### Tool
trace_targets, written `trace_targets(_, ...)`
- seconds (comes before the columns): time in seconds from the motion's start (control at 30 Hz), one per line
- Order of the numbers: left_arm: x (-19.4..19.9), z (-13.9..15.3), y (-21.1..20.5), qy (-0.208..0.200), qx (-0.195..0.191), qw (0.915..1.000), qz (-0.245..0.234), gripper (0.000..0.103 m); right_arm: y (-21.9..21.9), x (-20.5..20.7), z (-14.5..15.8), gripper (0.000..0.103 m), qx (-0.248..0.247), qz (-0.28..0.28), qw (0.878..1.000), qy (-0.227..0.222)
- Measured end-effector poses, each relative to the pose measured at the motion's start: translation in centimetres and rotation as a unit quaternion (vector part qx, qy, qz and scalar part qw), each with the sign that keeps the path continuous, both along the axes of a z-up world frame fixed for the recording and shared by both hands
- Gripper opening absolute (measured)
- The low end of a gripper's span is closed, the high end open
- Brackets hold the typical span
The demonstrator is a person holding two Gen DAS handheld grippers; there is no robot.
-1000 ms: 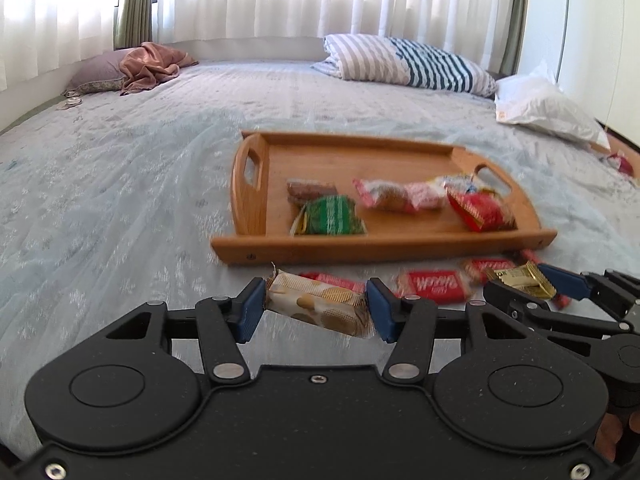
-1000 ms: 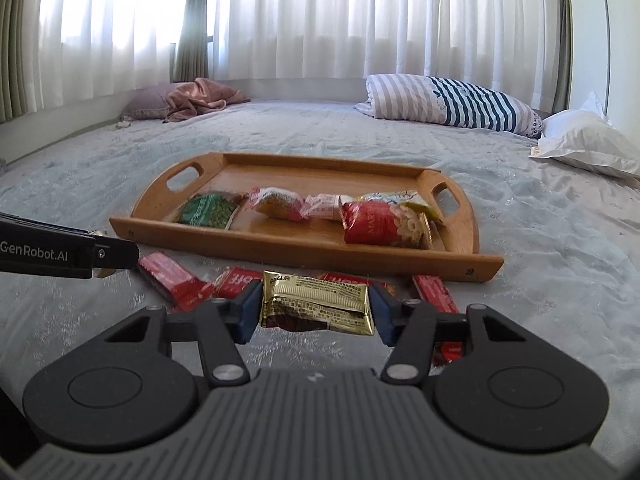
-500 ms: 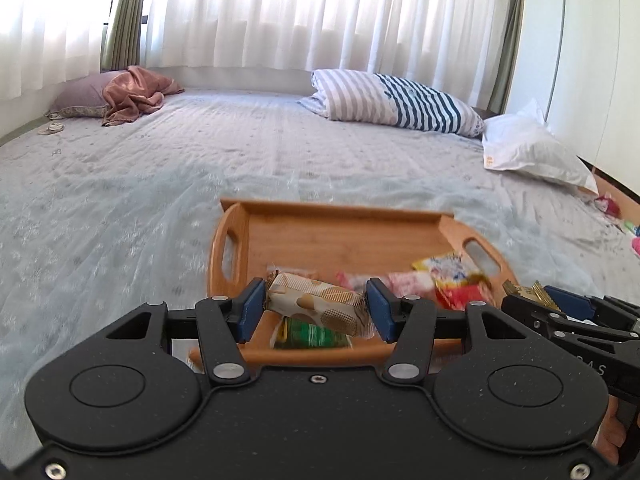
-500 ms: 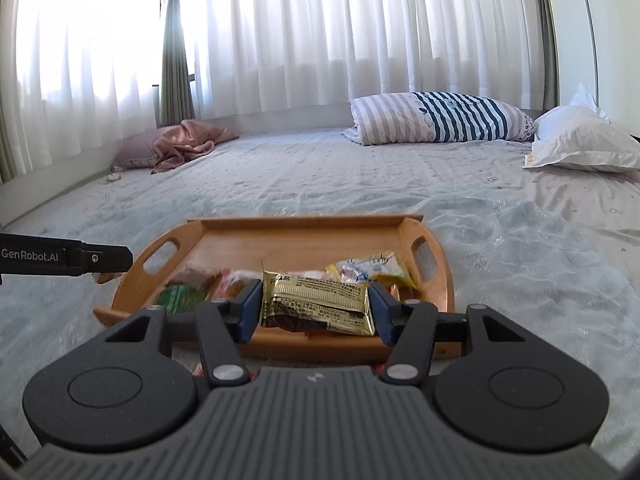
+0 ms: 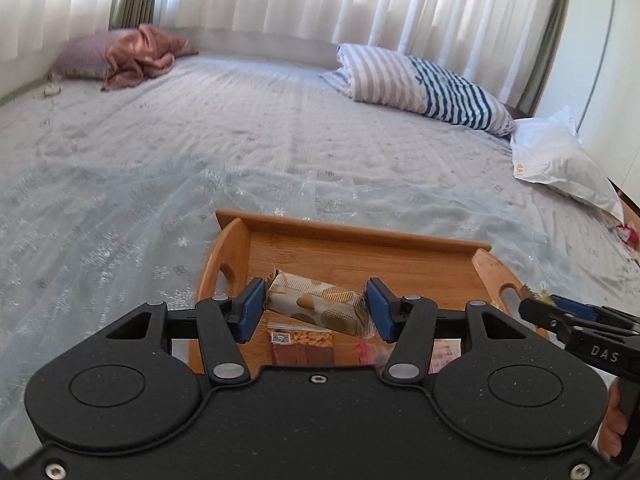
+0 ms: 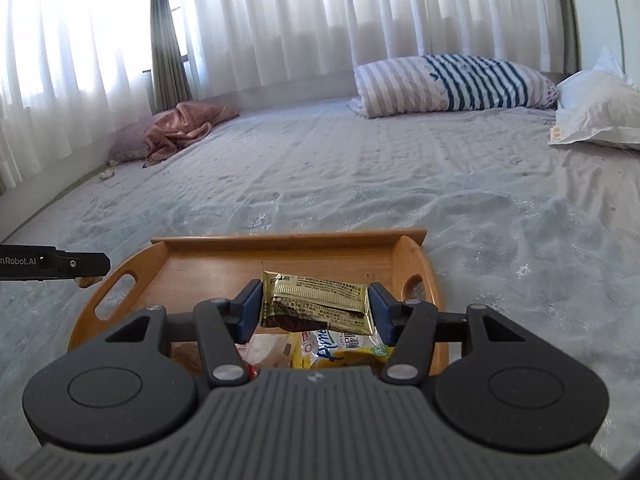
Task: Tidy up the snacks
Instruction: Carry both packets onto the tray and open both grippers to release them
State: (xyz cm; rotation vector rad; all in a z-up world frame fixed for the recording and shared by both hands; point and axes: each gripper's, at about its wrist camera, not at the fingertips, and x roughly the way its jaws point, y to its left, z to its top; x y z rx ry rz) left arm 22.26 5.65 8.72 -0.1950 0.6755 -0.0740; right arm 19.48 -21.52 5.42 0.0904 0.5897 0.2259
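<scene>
My left gripper (image 5: 316, 307) is shut on a beige biscuit packet (image 5: 316, 305) and holds it above the left part of the wooden tray (image 5: 360, 256). My right gripper (image 6: 316, 307) is shut on a gold snack packet (image 6: 318, 305) above the right part of the same tray (image 6: 288, 256). Other snacks lie in the tray under the fingers: a brown peanut bar (image 5: 302, 344), a pink packet (image 5: 372, 354) and a yellow packet (image 6: 340, 346). The right gripper also shows at the right edge of the left wrist view (image 5: 560, 312).
The tray lies on a pale grey bedspread (image 5: 200, 168). A striped pillow (image 5: 424, 84), a white pillow (image 5: 560, 164) and a pink cloth on a purple pillow (image 5: 136, 56) lie at the far side under white curtains.
Both grippers have risen and moved forward with their packets, from over the bedspread in front of the tray to above the tray. The red packets in front of the tray have gone out of view.
</scene>
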Motion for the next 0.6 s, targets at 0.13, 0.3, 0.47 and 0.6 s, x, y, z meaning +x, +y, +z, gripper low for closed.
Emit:
trace_targets(0.13, 3.1, -1.5, -0.4, 0.018, 0.014, 0.9997, 0.013, 0.052, 0.3, 3.6, -0.8, 0.060, -0.022, 0.006, 0.999, 0.028)
trace_targets(0.3, 6.1, -3.6, -0.8, 0.045, 0.022, 0.9985, 0.023, 0.052, 0.5, 6.7, -1.8, 0.060, -0.010, 0.012, 0.998, 0.063)
trace_targets(0.47, 7.3, -5.3, -1.3, 0.058, 0.032, 0.9975, 0.026, 0.052, 1.0, 8.3, -3.2, 0.061, -0.036, 0.006, 0.996, 0.077)
trace_targets(0.6, 7.6, -6.2, -1.8, 0.064, 0.041, 0.9969, 0.024, 0.052, 1.1, 8.9, -4.0, 0.061, -0.034, 0.002, 0.996, 0.085)
